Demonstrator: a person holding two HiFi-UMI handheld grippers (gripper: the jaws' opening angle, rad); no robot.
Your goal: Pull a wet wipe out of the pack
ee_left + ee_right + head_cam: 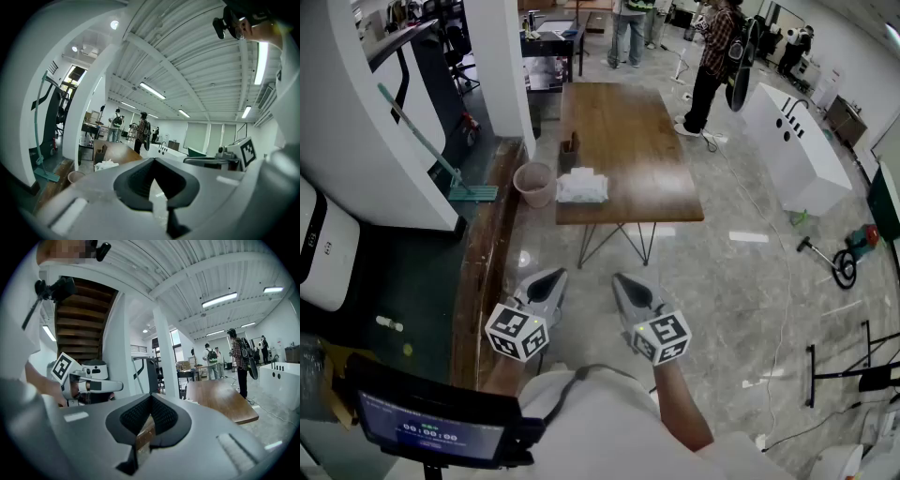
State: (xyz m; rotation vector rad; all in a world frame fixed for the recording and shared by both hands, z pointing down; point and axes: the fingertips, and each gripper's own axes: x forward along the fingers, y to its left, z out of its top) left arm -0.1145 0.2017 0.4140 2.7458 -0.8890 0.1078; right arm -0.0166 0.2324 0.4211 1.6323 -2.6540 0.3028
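Note:
A white pack of wet wipes (582, 186) lies near the front left corner of a long wooden table (628, 141), with a crumpled white sheet sticking up from it. The left gripper view shows the pack (107, 164) small and far off. My left gripper (554, 277) and right gripper (622, 281) hang side by side over the floor, well short of the table, both shut with nothing in them. In the gripper views the left gripper (153, 161) and the right gripper (150, 398) each have their jaw tips meeting.
A pink bucket (533, 184) stands on the floor by the table's left front corner. A brown holder (569, 154) sits behind the pack. A mop (441, 159) leans on the white wall at left. People (713, 56) stand beyond the table. A white cabinet (795, 150) stands right.

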